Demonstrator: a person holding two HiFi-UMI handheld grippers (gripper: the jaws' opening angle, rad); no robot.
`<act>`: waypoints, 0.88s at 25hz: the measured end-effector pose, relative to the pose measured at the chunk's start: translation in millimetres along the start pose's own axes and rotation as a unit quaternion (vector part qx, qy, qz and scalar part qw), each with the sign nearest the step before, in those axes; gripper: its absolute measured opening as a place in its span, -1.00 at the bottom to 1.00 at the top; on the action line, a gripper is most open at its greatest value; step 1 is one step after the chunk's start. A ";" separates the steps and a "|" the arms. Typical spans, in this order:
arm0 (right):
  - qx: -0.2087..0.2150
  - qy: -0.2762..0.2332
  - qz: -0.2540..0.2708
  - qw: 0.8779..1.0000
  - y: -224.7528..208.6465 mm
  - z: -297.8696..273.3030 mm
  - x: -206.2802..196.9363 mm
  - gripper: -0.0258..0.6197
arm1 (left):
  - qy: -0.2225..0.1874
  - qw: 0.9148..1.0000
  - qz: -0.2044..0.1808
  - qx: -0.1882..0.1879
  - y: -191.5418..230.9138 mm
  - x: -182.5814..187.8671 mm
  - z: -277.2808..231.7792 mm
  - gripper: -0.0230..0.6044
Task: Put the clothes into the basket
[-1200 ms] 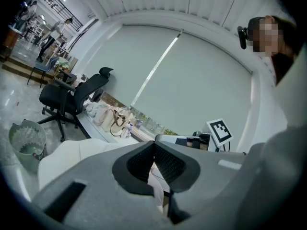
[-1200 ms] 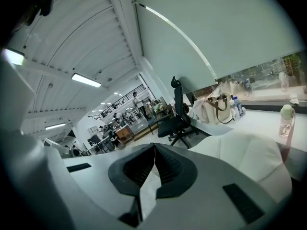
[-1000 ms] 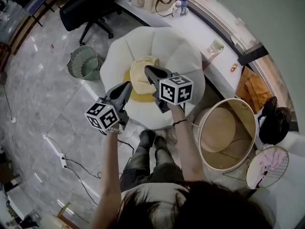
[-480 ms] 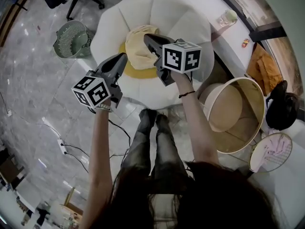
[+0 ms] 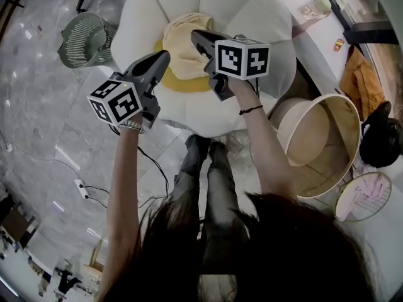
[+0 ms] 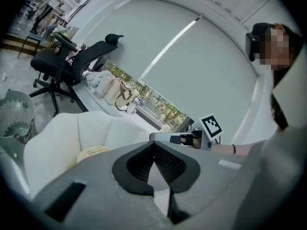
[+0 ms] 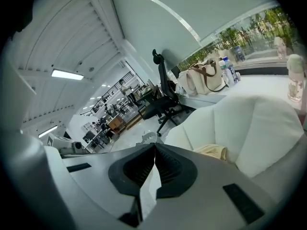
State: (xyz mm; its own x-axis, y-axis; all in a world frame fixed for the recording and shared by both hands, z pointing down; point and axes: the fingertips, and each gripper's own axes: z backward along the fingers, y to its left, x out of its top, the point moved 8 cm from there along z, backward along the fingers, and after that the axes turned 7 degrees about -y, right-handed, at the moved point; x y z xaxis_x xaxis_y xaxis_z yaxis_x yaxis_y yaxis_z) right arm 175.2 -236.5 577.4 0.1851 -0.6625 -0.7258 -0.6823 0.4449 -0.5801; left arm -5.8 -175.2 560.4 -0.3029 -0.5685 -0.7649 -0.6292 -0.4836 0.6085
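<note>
A cream-yellow garment (image 5: 181, 39) lies bunched on the yellow seat cushion of a white petal-shaped chair (image 5: 252, 17). My left gripper (image 5: 166, 55) hovers at the garment's near left edge, jaws shut and empty. My right gripper (image 5: 194, 34) hangs over the garment's right side, also shut with nothing in it. The round beige basket (image 5: 343, 131) stands on the floor to the right of the chair, open and with no clothes in sight. From the left gripper view (image 6: 154, 143) the garment (image 6: 93, 153) lies low left. In the right gripper view (image 7: 154, 145) the garment (image 7: 213, 151) lies just ahead.
A green mesh wastebasket (image 5: 80, 38) stands left of the chair. A black office chair (image 6: 62, 63) is further back. Behind the chair, a white ledge (image 7: 249, 87) holds a tote bag (image 7: 204, 78) and bottles. Cables (image 5: 94, 190) run across the marble floor. The person's legs stand right before the chair.
Both grippers have come down and forward toward the garment on the chair, staying shut. The head has leaned in, so the chair sits higher in view.
</note>
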 end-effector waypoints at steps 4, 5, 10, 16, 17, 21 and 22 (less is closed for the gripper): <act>-0.014 0.013 -0.020 1.000 -25.4 -16.2 -24.5 -0.89 | 0.011 1.000 0.006 -0.004 26.8 -18.2 -11.1 -0.89; -0.017 0.017 -0.023 0.999 -32.3 -20.2 -29.8 -0.89 | 0.013 1.000 0.009 -0.005 33.4 -22.7 -14.2 -0.89; -0.023 0.033 -0.024 0.999 -54.1 -39.2 -53.8 -0.89 | 0.020 0.999 0.025 -0.006 60.8 -45.6 -23.1 -0.89; -0.027 0.041 -0.035 0.998 -67.2 -57.8 -77.1 -0.89 | 0.029 0.999 0.031 -0.011 80.6 -64.9 -31.0 -0.89; -0.028 0.042 -0.036 0.998 -70.7 -60.8 -80.4 -0.89 | 0.031 0.999 0.031 -0.012 83.8 -67.4 -33.2 -0.89; -0.036 0.055 -0.036 0.997 -84.4 -74.4 -92.6 -0.89 | 0.045 0.998 0.038 -0.020 98.1 -78.8 -38.7 -0.89; -0.038 0.058 -0.038 0.997 -88.0 -77.3 -95.7 -0.89 | 0.052 0.998 0.038 -0.022 101.6 -82.6 -39.9 -0.89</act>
State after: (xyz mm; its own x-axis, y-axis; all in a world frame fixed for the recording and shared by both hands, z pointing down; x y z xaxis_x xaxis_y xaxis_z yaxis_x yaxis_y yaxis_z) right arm 162.8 -258.8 726.5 0.1576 -0.7598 -0.6308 -0.7216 0.3474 -0.5988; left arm -16.2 -204.0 693.8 -0.2700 -0.6698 -0.6918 -0.5747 -0.4643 0.6739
